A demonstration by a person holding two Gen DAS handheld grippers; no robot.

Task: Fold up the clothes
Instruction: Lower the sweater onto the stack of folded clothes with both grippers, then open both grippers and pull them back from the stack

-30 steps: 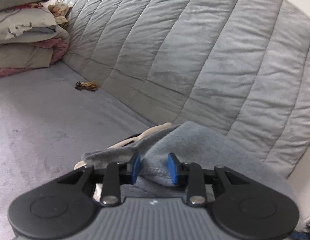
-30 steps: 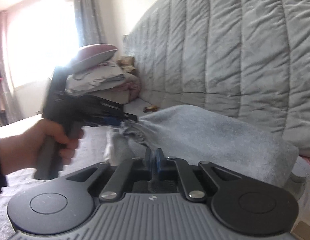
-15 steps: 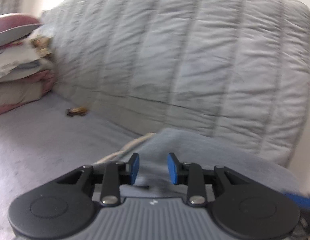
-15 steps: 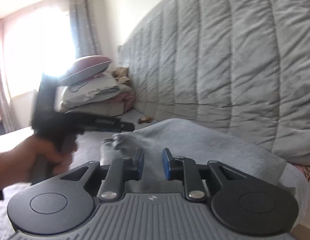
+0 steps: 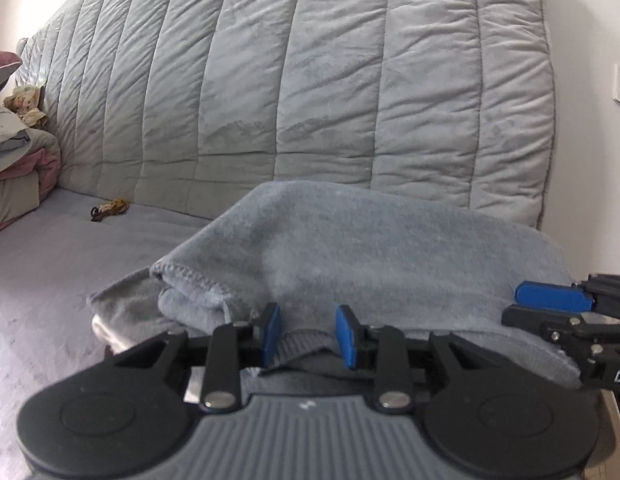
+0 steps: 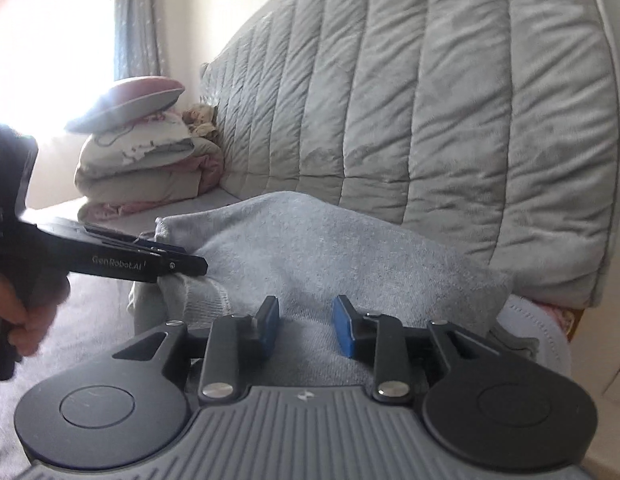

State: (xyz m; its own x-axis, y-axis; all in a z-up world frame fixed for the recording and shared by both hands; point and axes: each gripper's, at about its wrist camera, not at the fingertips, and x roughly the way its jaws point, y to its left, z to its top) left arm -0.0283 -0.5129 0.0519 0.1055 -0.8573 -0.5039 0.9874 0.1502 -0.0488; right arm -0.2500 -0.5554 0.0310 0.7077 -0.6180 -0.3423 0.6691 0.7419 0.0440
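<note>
We find one grey garment [image 5: 374, 256] lying on the sofa seat [image 5: 50, 264], close against the quilted backrest [image 5: 310, 80]. It is already doubled over: a stitched hem sits on top of a lower layer at its left end, and the upper surface is fairly smooth.

The left gripper [image 5: 308, 334] has its jaws spread part way over the near edge of the cloth. A ribbed band lies between them, but we see no pad pressing on it. The right gripper [image 6: 306, 326] has just been opening its jaws; they now stand apart, with cloth lying beneath and between them, unpinched. We judge the fold to be laid down and released.

In our judgement this garment is at least half folded. The bundle still looks long and its left end is uneven, so a further fold or some tidying may remain. A stack of bedding [image 6: 142, 168] sits at the far end of the sofa; whether other clothes are waiting, we cannot tell.
</note>
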